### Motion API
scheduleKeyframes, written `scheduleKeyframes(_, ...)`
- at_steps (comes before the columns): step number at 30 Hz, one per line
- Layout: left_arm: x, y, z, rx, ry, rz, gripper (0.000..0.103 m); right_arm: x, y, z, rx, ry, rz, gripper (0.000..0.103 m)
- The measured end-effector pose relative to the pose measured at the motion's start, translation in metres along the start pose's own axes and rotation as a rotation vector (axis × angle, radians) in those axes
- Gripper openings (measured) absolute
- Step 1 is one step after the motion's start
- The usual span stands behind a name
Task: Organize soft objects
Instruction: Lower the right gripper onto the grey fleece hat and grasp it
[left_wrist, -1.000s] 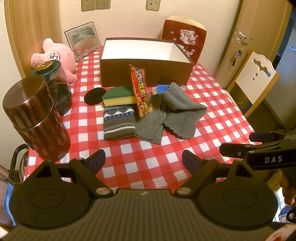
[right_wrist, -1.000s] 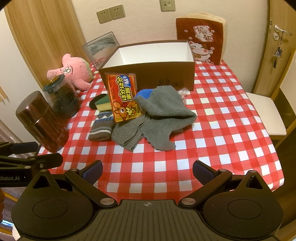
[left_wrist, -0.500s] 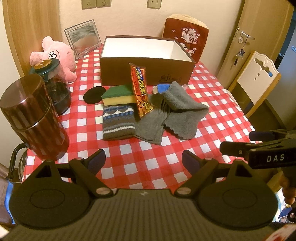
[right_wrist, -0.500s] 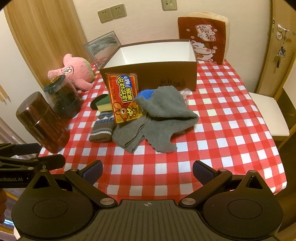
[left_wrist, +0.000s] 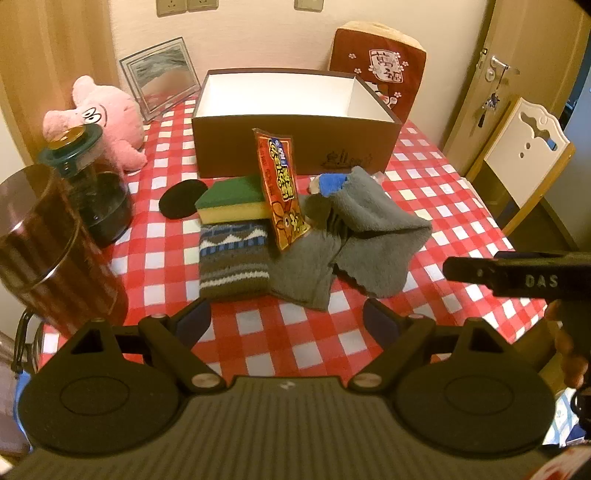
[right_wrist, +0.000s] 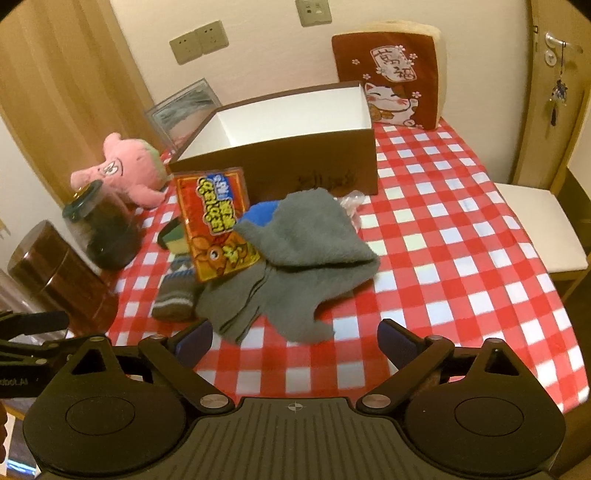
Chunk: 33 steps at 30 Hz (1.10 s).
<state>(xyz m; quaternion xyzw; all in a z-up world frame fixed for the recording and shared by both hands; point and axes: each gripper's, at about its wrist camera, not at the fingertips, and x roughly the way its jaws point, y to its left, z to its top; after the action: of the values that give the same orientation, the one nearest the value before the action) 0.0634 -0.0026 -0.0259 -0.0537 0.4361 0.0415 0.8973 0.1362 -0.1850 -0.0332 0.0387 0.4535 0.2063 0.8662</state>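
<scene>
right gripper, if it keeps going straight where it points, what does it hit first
Probably the fluffy grey cloth heaped ahead of the right gripper, whose jaws are closing with nothing between them. Depth is unclear; it could meet the red checked tablecloth first.

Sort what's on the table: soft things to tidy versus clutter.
For the job: grey towel, grey socks, patterned sock, sponge, pink plush, open box.

Just lying about: brown canister, glass jar, picture frame, snack packet.

Wall (right_wrist: 258, 55): cream, with sockets (right_wrist: 199, 40).
Door (left_wrist: 524, 55): wooden, far right.
Chair (left_wrist: 524, 155): white, right.
Light: warm.
</scene>
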Motion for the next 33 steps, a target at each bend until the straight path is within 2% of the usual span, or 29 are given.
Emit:
scheduleKeyframes(11, 0.051, -0.006, 0.023, 0.001, 0.023, 0.004, 0.081, 0.059, -0.043, 0.020, 0.121, 0.016, 0.002, 0.087)
scheduleKeyframes(26, 0.097, 0.002, 0.057, -0.014, 0.040, 0.033, 0.073, 0.118, -0.083, 0.036, 0.403, 0.063, 0.079, 0.081)
scheduleKeyframes(29, 0.103, 0.002, 0.058, -0.014, 0.051, 0.033, 0.073, 0.125, -0.088, 0.039, 0.439, 0.072, 0.094, 0.067)
scheduleKeyframes(30, 0.104, 0.002, 0.058, -0.014, 0.055, 0.034, 0.073, 0.127, -0.090, 0.040, 0.448, 0.075, 0.096, 0.059)
scheduleKeyframes(31, 0.105, 0.002, 0.058, -0.015, 0.058, 0.034, 0.073, 0.128, -0.091, 0.040, 0.455, 0.074, 0.103, 0.046)
scheduleKeyframes(32, 0.106, 0.002, 0.058, -0.015, 0.060, 0.034, 0.073, 0.129, -0.092, 0.042, 0.458, 0.073, 0.105, 0.038)
scheduleKeyframes(33, 0.107, 0.002, 0.058, -0.015, 0.061, 0.033, 0.073, 0.128, -0.093, 0.043, 0.453, 0.071, 0.105, 0.020)
